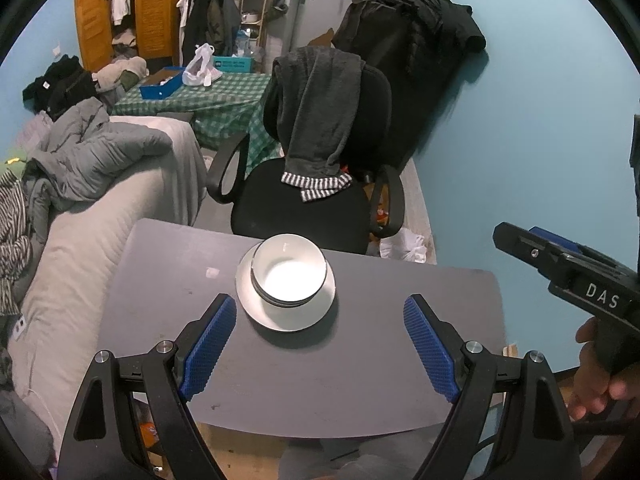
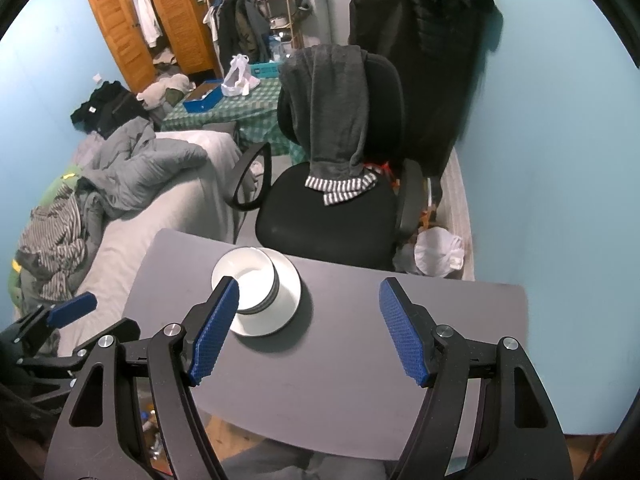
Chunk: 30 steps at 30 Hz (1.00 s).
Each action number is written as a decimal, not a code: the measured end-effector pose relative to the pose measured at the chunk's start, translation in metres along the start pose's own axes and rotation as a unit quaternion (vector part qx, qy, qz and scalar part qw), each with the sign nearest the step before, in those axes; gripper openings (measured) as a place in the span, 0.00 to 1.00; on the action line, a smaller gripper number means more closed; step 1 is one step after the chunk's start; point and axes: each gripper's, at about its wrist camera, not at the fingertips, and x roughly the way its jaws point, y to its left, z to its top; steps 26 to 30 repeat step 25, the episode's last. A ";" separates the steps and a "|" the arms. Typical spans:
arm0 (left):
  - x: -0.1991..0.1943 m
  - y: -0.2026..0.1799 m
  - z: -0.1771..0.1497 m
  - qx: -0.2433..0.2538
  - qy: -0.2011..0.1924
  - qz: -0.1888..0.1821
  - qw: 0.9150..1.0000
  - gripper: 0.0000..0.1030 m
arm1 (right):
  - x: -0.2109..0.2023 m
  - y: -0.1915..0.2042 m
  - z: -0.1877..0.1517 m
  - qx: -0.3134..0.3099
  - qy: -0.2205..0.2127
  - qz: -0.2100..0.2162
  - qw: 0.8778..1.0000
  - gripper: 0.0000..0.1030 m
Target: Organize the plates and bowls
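A stack of white bowls [image 1: 289, 270] sits on a white plate [image 1: 280, 318] near the far edge of the grey table [image 1: 304, 376]. My left gripper [image 1: 320, 312] is open and empty, held above the table just in front of the plate. My right gripper [image 2: 310, 304] is open and empty; the bowls [image 2: 248, 278] and plate [image 2: 284, 300] lie ahead of its left finger. The right gripper also shows at the right edge of the left wrist view [image 1: 560, 260]. The left gripper shows at the left edge of the right wrist view [image 2: 60, 320].
A black office chair [image 1: 316, 200] draped with a grey garment stands just beyond the table. A grey sofa [image 1: 92, 240] with clothes is on the left. A blue wall [image 1: 540, 140] is on the right. A white bag [image 2: 438, 258] lies on the floor.
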 end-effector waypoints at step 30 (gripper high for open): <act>0.006 0.003 0.005 0.012 0.005 0.000 1.000 0.84 | 0.005 0.009 0.004 0.004 -0.005 0.006 1.000 0.70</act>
